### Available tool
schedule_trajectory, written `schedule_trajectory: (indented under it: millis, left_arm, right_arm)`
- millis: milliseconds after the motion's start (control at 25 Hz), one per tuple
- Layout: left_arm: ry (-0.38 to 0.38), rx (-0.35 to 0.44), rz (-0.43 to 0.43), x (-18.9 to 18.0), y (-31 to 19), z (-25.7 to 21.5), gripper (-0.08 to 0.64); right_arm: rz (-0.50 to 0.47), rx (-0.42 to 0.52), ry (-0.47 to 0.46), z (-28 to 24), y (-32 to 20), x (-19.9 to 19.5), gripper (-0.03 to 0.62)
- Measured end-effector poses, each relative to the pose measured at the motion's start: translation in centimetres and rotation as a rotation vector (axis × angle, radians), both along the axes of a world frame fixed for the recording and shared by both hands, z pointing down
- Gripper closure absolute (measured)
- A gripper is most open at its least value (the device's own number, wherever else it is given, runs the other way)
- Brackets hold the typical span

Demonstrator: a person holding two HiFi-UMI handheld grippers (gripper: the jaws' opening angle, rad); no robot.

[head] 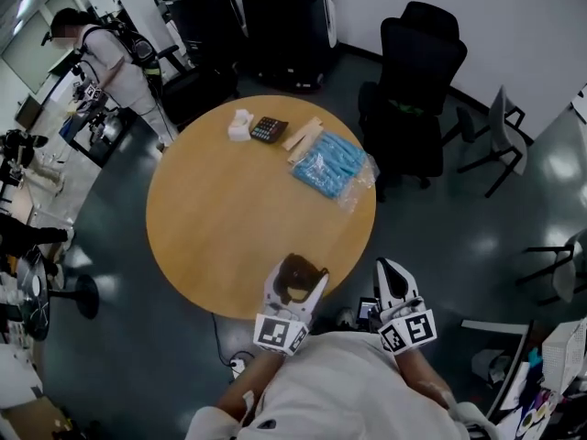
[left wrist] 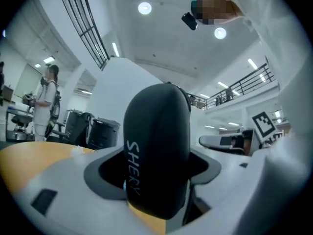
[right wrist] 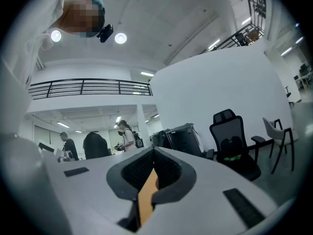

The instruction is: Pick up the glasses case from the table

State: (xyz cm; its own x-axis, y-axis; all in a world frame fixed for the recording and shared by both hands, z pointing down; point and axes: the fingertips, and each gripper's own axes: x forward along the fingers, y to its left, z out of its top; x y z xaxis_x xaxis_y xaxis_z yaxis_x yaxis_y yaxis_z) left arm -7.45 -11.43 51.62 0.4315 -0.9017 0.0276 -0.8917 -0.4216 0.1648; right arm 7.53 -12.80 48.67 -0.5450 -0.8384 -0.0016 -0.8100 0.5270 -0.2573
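Case (left wrist: 156,151) in left tongs (head: 298,278), seemingly lettered

Round wooden table (head: 229,218) ahead of both grippers, dark glossy floor (head: 440,236) around it. Black office chair (head: 417,90) beyond right gripper (head: 390,269), grey chair (head: 506,131) further right, white wall (head: 514,16) behind. Black cabinets (head: 284,26) far ahead of left gripper (head: 298,278). Round ceiling lights (left wrist: 144,8) overhead.
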Motion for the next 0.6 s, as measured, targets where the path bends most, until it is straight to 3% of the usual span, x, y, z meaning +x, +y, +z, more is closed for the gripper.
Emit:
schedule_trajectory:
  millis: [360, 600]
  left_arm:
    - [0.001, 0.019, 0.006, 0.0, 2.5, -1.5, 0.222]
    - [0.007, 0.011, 0.023, 0.6, 2.4, -1.5, 0.222]
  right_arm:
    - [-0.03, -0.033, 0.125, 2.1, 1.6, -2.1, 0.577]
    - [-0.05, -0.023, 0.129, 1.7, 2.0, -2.4, 0.577]
